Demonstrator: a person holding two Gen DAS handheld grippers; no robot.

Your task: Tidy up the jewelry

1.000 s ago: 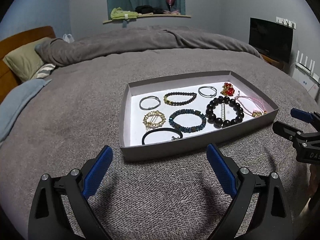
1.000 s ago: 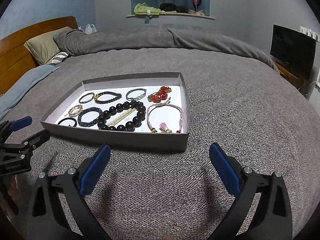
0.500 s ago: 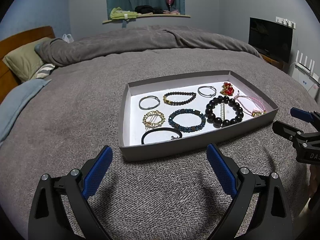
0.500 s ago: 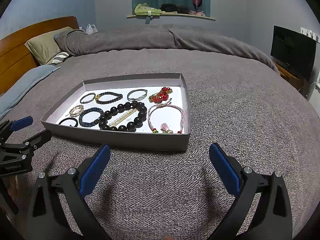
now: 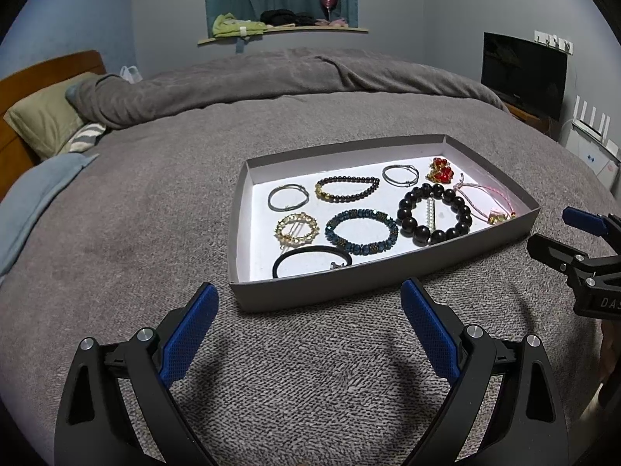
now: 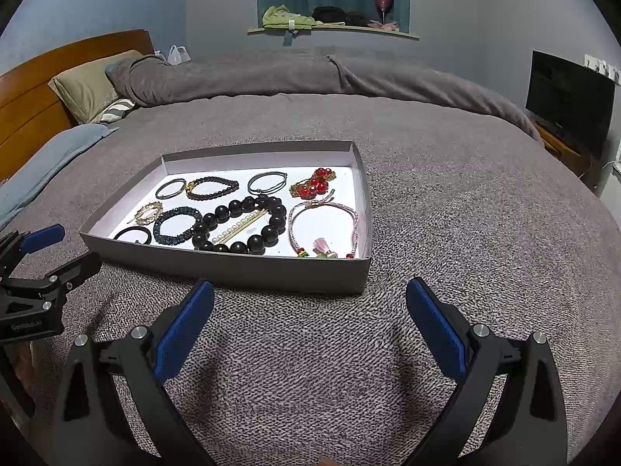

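showing jewelry [image 5: 361, 229] laid out separately inside the tray [image 5: 349, 283] on the bed [image 5: 155, 209]; both grippers [image 5: 306, 318] [image 6: 308, 310] hover spread, empty, near its front edge.

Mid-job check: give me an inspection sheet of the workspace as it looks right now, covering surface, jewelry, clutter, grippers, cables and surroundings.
Surface: grey blanket on a bed.
Job's things: grey tray holding black bead bracelet around a pearl clip, blue bead bracelet, pink cord bracelet, red bead piece, gold hair clip, black hair tie, two wire bangles and a dark thin-bead bracelet.
Clutter: nothing seen on the blanket.
Grippers: left gripper and right gripper open, empty, short of the tray.
Cables: nothing seen.
Surroundings: pillow, television, window shelf.
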